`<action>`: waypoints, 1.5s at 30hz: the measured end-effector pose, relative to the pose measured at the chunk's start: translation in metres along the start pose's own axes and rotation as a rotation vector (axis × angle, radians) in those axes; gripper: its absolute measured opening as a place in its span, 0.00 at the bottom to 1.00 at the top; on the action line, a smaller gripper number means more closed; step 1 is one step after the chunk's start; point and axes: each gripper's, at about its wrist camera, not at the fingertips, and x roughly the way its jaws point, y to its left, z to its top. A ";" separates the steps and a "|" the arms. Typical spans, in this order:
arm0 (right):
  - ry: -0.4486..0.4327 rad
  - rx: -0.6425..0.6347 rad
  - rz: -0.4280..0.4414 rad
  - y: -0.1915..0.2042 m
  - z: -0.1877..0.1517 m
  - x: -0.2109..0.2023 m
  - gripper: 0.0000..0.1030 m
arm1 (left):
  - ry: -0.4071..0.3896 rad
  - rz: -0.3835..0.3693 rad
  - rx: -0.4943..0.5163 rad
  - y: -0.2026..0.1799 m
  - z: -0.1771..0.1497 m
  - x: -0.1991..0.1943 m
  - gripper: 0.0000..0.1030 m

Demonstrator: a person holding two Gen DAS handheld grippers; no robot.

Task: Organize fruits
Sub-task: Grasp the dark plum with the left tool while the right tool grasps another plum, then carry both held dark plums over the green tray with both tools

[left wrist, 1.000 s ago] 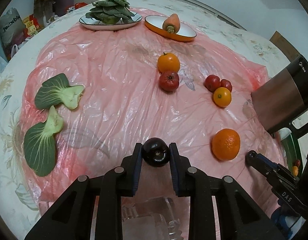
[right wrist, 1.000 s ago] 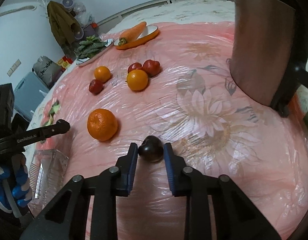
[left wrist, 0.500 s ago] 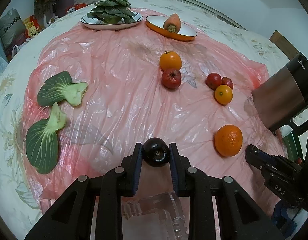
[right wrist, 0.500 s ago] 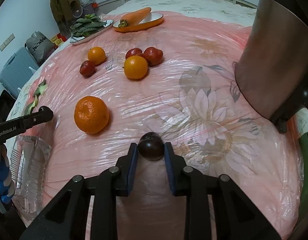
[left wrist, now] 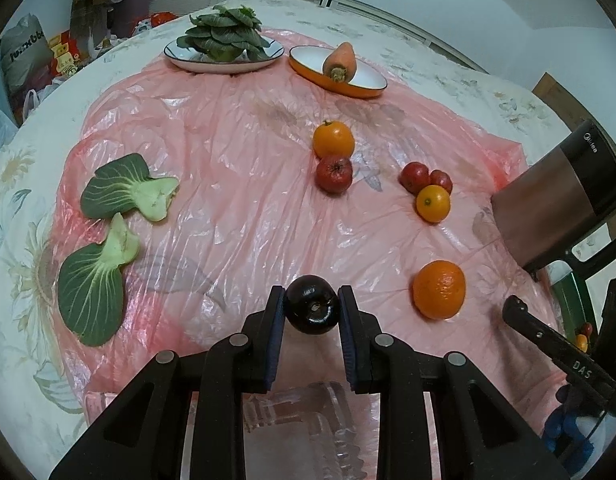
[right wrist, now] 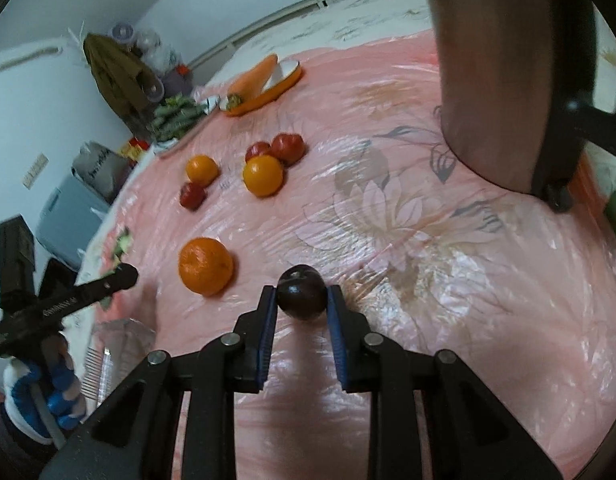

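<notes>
Since the earlier frame the right wrist view has rolled, so the surface (right wrist: 448, 320) now tilts and the large orange (right wrist: 205, 266) sits nearer the right gripper (right wrist: 301, 304), which has finished closing on a dark plum (right wrist: 301, 291) at lower centre. The left gripper (left wrist: 312, 314) stays clamped on another dark plum (left wrist: 312, 309) at lower centre of its frame, above a clear plastic container (left wrist: 308, 420). Two smaller oranges and red fruits lie mid-frame on the pink plastic sheet (left wrist: 227, 184); a steel kettle (left wrist: 560, 204) stands at right.
</notes>
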 end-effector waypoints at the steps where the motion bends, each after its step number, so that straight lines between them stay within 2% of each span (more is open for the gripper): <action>1: -0.008 0.003 0.004 0.000 0.000 -0.004 0.04 | -0.003 -0.001 0.000 -0.001 0.000 -0.001 0.21; 10: -0.077 0.023 0.011 -0.015 -0.010 -0.053 0.04 | -0.024 -0.028 0.037 -0.024 -0.004 -0.020 0.21; 17: -0.122 0.065 -0.063 -0.057 -0.027 -0.099 0.04 | -0.008 -0.095 0.110 -0.073 -0.016 -0.029 0.21; 24: -0.179 0.131 -0.164 -0.113 -0.043 -0.153 0.04 | 0.034 -0.183 0.229 -0.148 -0.035 -0.030 0.21; 33: -0.241 0.200 -0.335 -0.188 -0.055 -0.217 0.04 | 0.095 -0.301 0.408 -0.261 -0.059 -0.018 0.21; 40: -0.223 0.215 -0.428 -0.232 -0.058 -0.230 0.04 | 0.112 -0.367 0.545 -0.351 -0.071 -0.002 0.21; 45: -0.192 0.210 -0.467 -0.255 -0.055 -0.223 0.04 | 0.120 -0.355 0.620 -0.407 -0.075 0.024 0.21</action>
